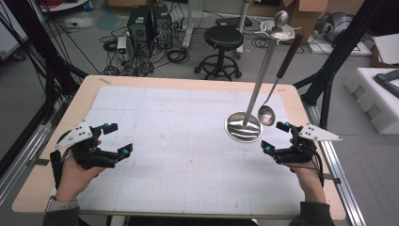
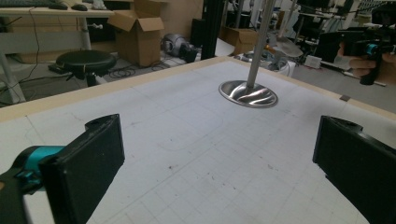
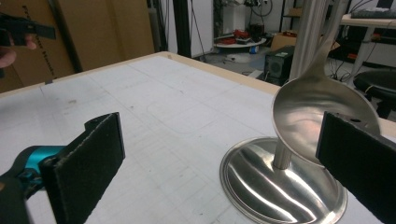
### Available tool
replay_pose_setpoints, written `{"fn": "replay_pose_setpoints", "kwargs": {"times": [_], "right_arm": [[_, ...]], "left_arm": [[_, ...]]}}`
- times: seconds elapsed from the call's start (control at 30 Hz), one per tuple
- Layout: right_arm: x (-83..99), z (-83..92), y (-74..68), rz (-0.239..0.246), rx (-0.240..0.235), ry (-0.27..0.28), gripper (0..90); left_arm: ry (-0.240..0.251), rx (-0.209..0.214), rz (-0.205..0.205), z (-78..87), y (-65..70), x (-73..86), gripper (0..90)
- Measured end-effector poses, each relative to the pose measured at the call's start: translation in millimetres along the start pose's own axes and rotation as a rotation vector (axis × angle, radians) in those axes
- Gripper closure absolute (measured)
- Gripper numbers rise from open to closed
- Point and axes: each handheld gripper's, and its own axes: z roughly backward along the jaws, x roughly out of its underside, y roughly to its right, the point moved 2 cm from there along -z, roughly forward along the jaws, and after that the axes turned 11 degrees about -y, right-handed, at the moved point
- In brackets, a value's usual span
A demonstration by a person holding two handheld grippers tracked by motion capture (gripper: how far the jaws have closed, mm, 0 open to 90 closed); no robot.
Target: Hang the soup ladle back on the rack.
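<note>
- In the right gripper view the ladle [image 3: 322, 112] has its handle cut off at the top edge, and the far jaw covers part of its bowl.
- The stand [image 1: 243, 126] reaches well above the surface; its top hook and a second spoon-like piece are small and hard to make out in the high view.
- In the left gripper view the stand's pole is cut off at the top; its round base [image 2: 248, 94] shows, well ahead of the jaws.
- The right hand-held gripper [image 1: 276, 137] has its jaws wide apart and holds nothing. The ladle's bowl [image 1: 266, 115] hangs just ahead of it, beside the stand's base; whether a jaw touches the bowl I cannot tell.
- The left hand-held gripper [image 1: 118, 140] is also spread wide, empty, above the bare gridded surface [image 1: 179, 141], well apart from the stand.
- Each is held in a hand [image 1: 75, 176] coming from the near edge.
</note>
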Motion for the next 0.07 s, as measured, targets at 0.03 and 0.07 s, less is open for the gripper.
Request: {"fn": "replay_pose_setpoints", "kwargs": {"times": [0.03, 0.07], "right_arm": [[0.2, -0.3, -0.3, 0.0, -0.001, -0.003, 0.0], [0.0, -0.7, -0.7, 0.0, 0.0, -0.002, 0.0]], "left_arm": [[-0.001, 0.001, 0.001, 0.0, 0.0, 0.0, 2.5], [0.0, 0.002, 0.0, 0.1, -0.3, -0.1, 2.5]]}}
